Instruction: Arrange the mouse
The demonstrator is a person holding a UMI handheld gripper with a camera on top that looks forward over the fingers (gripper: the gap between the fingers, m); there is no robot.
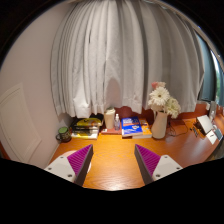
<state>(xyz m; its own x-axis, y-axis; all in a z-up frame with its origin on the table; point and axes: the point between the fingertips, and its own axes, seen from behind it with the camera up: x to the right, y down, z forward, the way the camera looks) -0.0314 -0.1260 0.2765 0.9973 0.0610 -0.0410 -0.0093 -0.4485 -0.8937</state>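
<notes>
The gripper (107, 160) is hovering over a wooden desk (110, 152), its purple-padded fingers (80, 158) standing apart with nothing between them. Beyond them, a vase of white flowers (160, 110), a blue book (131, 127) and white curtains (120, 55) are showing.

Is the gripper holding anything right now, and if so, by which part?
Nothing is held. The gripper is open, with only bare wooden desk showing between its fingers. No mouse is visible between or just ahead of them.
</notes>
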